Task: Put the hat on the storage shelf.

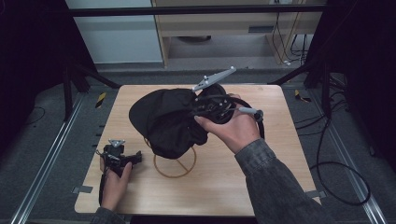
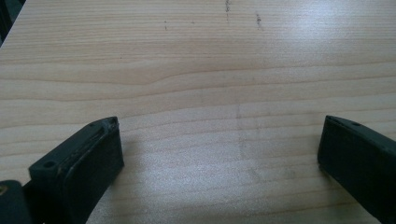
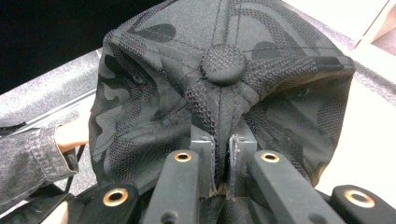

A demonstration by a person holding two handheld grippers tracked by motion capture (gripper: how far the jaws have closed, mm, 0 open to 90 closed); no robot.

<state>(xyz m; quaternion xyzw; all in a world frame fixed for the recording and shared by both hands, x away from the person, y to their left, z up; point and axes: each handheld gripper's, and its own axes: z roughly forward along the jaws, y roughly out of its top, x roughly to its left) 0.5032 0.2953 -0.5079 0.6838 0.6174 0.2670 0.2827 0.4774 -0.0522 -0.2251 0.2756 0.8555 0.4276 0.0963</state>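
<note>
Black fabric is pinched between the nearly closed jaws of the right gripper (image 3: 223, 161), just below the crown button (image 3: 223, 64) of a dark cap (image 1: 166, 119); the cap is held draped over a wire stand (image 1: 175, 164) near the middle of the table (image 1: 280, 154); the stand's ring base is seen beneath it. To seat the cap well, it is judged that the crown should be centred over the stand before the pinch is released. Jaws of the left gripper (image 2: 219, 154) are spread wide and empty over bare wood; that gripper is rested by the left hand (image 1: 113, 184) near the table's front left corner.
</note>
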